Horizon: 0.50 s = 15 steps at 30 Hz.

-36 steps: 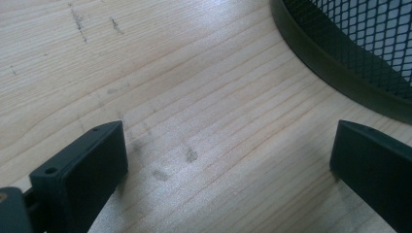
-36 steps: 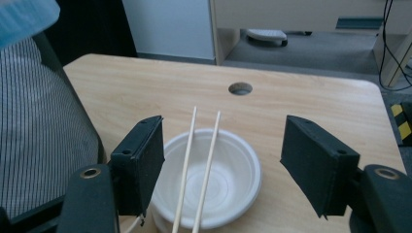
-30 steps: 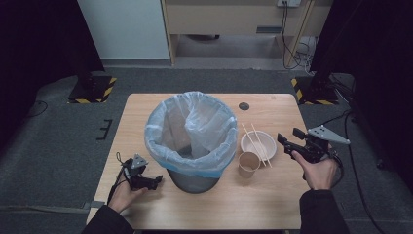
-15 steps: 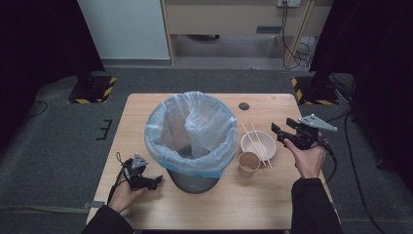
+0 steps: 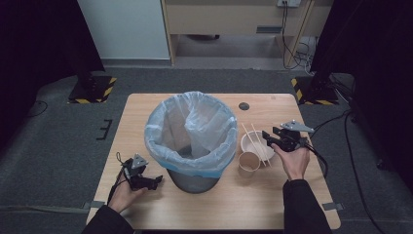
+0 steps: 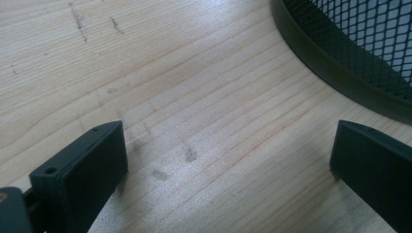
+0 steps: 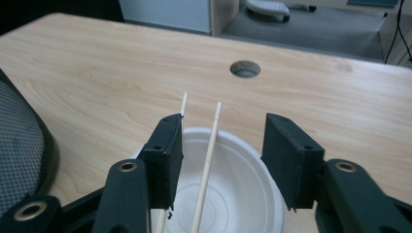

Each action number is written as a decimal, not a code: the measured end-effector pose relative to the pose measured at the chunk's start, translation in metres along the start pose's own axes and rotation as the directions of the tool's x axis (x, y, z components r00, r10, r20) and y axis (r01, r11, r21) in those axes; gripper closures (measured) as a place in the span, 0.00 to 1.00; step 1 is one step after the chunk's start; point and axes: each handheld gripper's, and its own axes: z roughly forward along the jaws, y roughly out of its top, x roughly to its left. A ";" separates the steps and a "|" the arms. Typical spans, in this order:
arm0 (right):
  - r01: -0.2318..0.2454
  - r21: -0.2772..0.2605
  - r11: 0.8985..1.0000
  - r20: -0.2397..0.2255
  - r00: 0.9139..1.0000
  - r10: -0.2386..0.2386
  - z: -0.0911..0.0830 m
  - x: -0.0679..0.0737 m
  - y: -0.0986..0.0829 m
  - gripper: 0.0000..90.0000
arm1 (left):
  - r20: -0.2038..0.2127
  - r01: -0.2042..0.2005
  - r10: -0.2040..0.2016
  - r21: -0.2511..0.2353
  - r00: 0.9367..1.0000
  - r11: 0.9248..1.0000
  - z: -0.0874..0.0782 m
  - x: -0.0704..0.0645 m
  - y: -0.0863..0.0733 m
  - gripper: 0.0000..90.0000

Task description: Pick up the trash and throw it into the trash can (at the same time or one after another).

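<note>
We see, left of the mesh bin (image 5: 192, 146), the left gripper (image 5: 157, 181) resting low on the pale wood table (image 5: 146, 112), its jaws spread wide over bare grain with nothing between them; in its own view the bin's black perforated wall (image 6: 359, 43) curves past, just beside one jaw. The bin, lined with a thin, crinkled blue plastic bag (image 5: 195, 124), stands mid-table as our landmark. Right of it sits a small brown paper cup (image 5: 249, 161), and just beyond that a round white foam bowl (image 5: 253, 144) with two slim wooden chopsticks (image 5: 255, 141) laid across its rim. The right gripper (image 5: 269, 138) hovers at the bowl's far edge from the bin, jaws parted and holding nothing. In its own view one chopstick (image 7: 206, 165) runs lengthwise straight up the gap between the jaws, pointing away toward the cable hole (image 7: 245, 69), while the other (image 7: 183, 104) slips behind the jaw on the bin's side. We judge the right hand far nearer the sticks, whose long axis lies along the gripper's reach.
</note>
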 end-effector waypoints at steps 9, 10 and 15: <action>0.031 0.124 0.992 -0.019 0.999 -0.028 0.017 0.002 -0.017 0.71 | 0.000 0.000 0.000 0.000 1.000 1.000 0.000 0.000 0.000 0.00; 0.034 0.133 0.991 -0.023 0.999 -0.031 0.018 0.002 -0.018 0.72 | 0.000 0.000 0.000 0.000 1.000 1.000 0.000 0.000 0.000 0.00; 0.045 0.180 0.983 -0.037 0.999 -0.039 0.024 0.004 -0.023 0.75 | 0.000 0.001 -0.001 -0.001 1.000 1.000 0.000 0.000 0.000 0.00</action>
